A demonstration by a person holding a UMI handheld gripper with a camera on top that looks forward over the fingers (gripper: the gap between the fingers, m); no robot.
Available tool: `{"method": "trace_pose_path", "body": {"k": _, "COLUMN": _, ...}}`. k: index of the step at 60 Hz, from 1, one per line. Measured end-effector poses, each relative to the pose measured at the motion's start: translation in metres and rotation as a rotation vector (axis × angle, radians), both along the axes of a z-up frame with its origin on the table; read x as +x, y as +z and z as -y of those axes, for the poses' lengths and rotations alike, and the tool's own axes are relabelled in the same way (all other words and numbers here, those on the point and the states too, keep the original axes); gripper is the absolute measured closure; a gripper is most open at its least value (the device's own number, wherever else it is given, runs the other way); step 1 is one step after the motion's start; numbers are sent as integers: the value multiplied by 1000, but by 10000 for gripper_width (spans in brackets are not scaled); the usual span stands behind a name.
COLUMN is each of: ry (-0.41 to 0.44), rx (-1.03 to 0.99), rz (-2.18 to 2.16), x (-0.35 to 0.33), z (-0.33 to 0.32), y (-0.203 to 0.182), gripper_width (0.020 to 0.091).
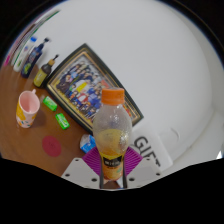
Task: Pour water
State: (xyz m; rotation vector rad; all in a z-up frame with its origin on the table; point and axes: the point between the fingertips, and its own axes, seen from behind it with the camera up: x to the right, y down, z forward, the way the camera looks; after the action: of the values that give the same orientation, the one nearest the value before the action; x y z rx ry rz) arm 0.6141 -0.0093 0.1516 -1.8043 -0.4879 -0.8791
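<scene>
At lower centre we see the orange-capped bottle (112, 140) upright, clenched by the gripper (112, 170) between its purple pads (96, 160). At left stand a pink cup (28, 107) and green carton (62, 120); upper left, bottles (33, 55) and a framed picture (88, 80).
</scene>
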Motion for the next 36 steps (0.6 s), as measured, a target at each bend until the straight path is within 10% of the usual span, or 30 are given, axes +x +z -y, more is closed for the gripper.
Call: {"method": "trace_pose_path", "body": {"k": 36, "ry": 260, "rx": -236, "rz": 1081, "x": -126, "z": -105, "y": -48, "gripper_width": 849}}
